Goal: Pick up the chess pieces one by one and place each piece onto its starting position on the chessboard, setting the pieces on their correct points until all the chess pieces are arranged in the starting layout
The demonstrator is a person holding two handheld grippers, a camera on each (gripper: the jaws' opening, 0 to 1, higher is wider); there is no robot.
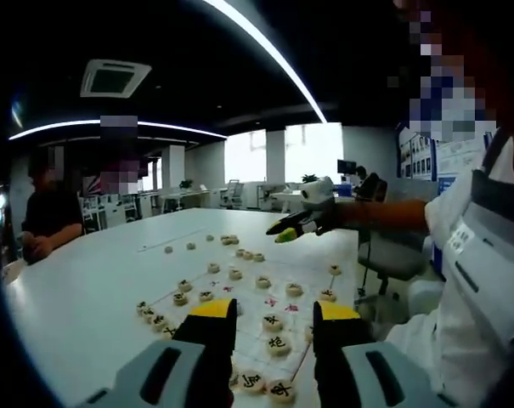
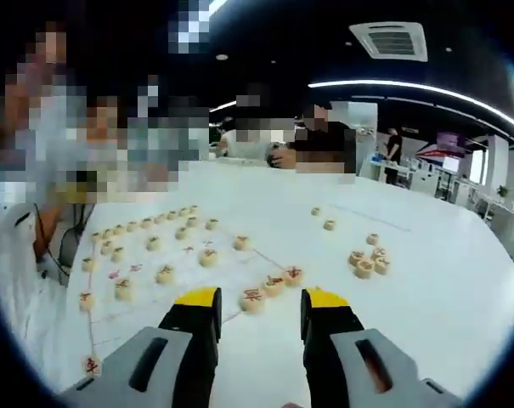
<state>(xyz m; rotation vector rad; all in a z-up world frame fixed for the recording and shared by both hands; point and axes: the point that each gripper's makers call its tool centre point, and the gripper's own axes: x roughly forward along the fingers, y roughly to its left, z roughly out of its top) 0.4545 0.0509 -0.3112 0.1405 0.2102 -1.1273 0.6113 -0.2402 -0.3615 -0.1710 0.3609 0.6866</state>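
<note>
The board [image 1: 248, 293] is a pale sheet with thin lines lying flat on the white desk [image 1: 95, 280]. The pieces [image 2: 273, 285] are small round tan discs lying flat, faces up, with red or black characters. Most sit on the board in rows; a loose cluster [image 2: 367, 259] lies on the desk just off the board. The left gripper [image 1: 275, 316] hangs over the board's near edge, jaws parted and empty. The right gripper [image 2: 261, 306] hovers near 3 red-marked pieces, jaws likewise apart, holding nothing.
</note>
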